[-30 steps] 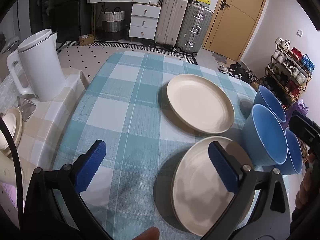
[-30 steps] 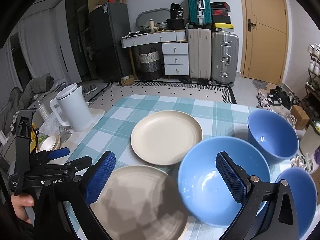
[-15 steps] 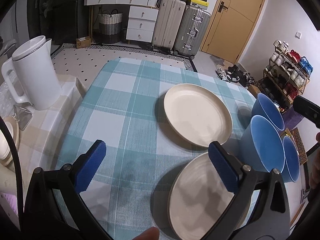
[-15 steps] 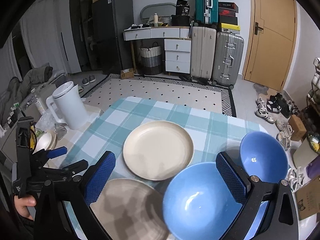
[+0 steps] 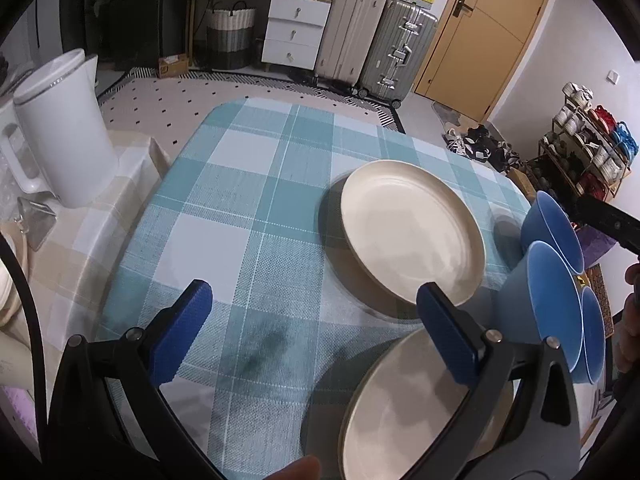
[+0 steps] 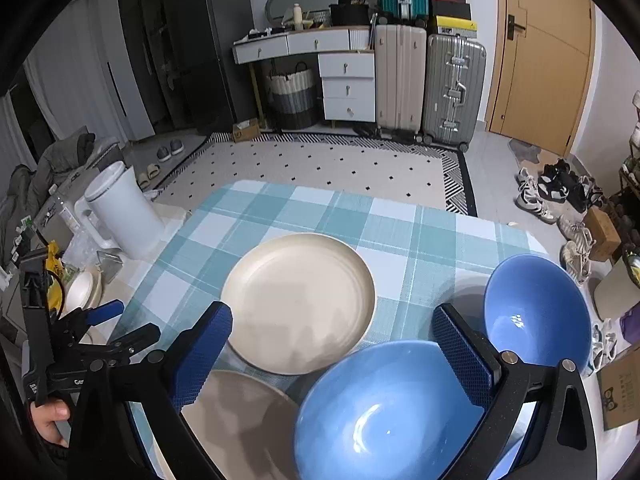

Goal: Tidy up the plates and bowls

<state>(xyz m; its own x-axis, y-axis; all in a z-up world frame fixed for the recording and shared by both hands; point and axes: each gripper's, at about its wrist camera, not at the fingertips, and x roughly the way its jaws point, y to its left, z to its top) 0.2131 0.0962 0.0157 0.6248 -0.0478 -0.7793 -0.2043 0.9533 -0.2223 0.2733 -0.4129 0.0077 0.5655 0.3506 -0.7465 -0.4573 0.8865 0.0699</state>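
Two cream plates lie on the teal checked tablecloth [image 5: 224, 216]: the far plate [image 5: 412, 232] [image 6: 298, 302] mid-table and the near plate [image 5: 404, 412] [image 6: 236, 420] at the front edge. Three blue bowls stand on the right: the far bowl [image 5: 554, 232] [image 6: 536, 312], the middle bowl [image 5: 548, 296] [image 6: 384, 408] and a near bowl [image 5: 592, 336]. My left gripper [image 5: 316, 332] hovers open above the cloth, its right finger over the near plate. My right gripper [image 6: 332, 356] is open, held high above the middle bowl. Nothing is held.
A white kettle [image 5: 60, 128] [image 6: 120, 216] stands on a beige-clothed side surface to the left, beside small dishes [image 6: 82, 292]. Beyond the table are a patterned rug, suitcases [image 6: 428, 84], a drawer unit and a door. A shoe rack [image 5: 588, 144] is on the right.
Both grippers have drawn back and risen, so the plates and bowls sit lower and smaller in view. Nothing on the table has moved.
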